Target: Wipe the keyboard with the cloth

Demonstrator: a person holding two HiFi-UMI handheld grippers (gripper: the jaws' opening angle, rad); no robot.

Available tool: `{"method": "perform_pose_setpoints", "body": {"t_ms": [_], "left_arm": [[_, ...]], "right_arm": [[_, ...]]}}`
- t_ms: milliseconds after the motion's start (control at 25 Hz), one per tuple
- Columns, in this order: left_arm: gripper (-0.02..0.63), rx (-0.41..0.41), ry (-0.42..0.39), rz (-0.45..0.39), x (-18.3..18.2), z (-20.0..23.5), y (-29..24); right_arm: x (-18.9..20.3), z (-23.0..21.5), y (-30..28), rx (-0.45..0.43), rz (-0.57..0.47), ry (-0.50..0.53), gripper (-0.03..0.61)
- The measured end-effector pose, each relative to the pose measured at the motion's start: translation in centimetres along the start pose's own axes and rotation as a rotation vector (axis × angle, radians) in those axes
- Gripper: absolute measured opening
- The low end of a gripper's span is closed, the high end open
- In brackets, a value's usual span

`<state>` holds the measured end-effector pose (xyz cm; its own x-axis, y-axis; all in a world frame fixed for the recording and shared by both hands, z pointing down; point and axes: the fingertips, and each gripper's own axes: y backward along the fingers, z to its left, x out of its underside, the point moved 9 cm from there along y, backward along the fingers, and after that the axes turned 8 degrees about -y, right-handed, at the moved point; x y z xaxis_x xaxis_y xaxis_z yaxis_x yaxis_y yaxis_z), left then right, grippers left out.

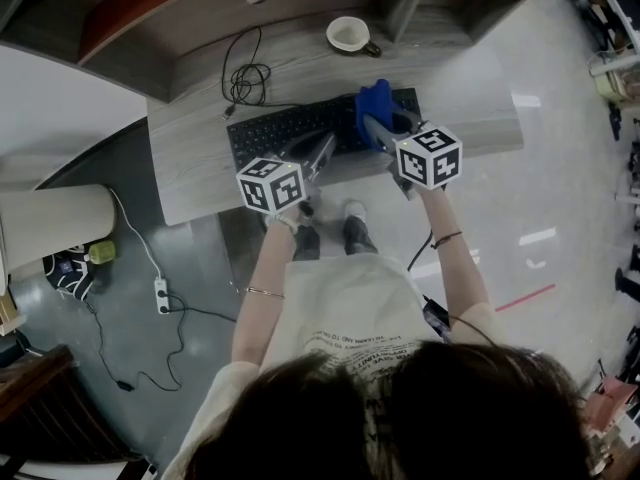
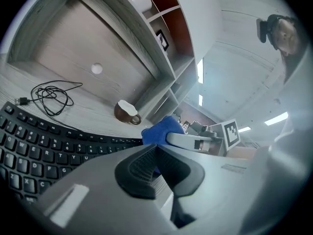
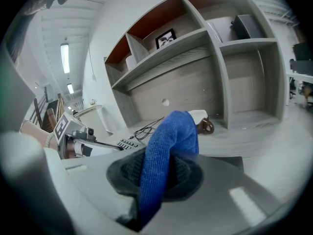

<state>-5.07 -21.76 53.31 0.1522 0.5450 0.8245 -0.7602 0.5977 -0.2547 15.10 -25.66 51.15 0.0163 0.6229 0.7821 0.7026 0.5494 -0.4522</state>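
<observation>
My right hand-held gripper [image 3: 155, 180] is clamped on the cloth [image 3: 168, 136], centre frame; my left hand-held gripper [image 2: 155, 158] is closed, empty. I'd sweep lightly along the keyboard [image 1: 285, 130] rows.

Brown mug [image 1: 350, 35] at back right of grey worktop [image 1: 190, 173]. Coiled black cable [image 1: 245, 76] left of mug. White power strip [image 1: 161, 295] on floor [image 1: 560, 198].
</observation>
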Motion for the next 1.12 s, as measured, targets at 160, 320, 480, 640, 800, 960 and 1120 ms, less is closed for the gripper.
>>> {"method": "perform_pose_setpoints", "body": {"t_ms": [160, 320, 480, 640, 800, 960, 1120], "left_arm": [[-0.003, -0.003, 0.003, 0.001, 0.2, 0.3, 0.8], [-0.003, -0.003, 0.002, 0.0, 0.1, 0.7, 1.6], [-0.003, -0.013, 0.005, -0.003, 0.2, 1.2, 2.5], [-0.003, -0.024, 0.008, -0.008, 0.2, 1.6, 3.5], [-0.003, -0.033, 0.012, -0.013, 0.3, 2.2, 4.5], [-0.003, -0.038, 0.027, -0.031, 0.3, 2.8, 5.6], [-0.003, -0.052, 0.033, -0.028, 0.5, 3.5, 6.6]], "right_arm": [[0.1, 0.8, -0.5, 0.002, 0.009, 0.004, 0.051], [0.3, 1.6, -0.8, 0.006, 0.019, 0.004, 0.051], [0.5, 2.5, -1.2, 0.003, 0.023, 0.005, 0.051], [0.6, 3.3, -1.7, 0.0, 0.03, 0.008, 0.051], [0.8, 4.1, -2.3, -0.002, 0.029, 0.008, 0.051], [0.8, 4.8, -2.9, -0.002, 0.027, 0.013, 0.051], [0.8, 5.4, -3.4, 0.002, 0.026, 0.017, 0.051]]}}
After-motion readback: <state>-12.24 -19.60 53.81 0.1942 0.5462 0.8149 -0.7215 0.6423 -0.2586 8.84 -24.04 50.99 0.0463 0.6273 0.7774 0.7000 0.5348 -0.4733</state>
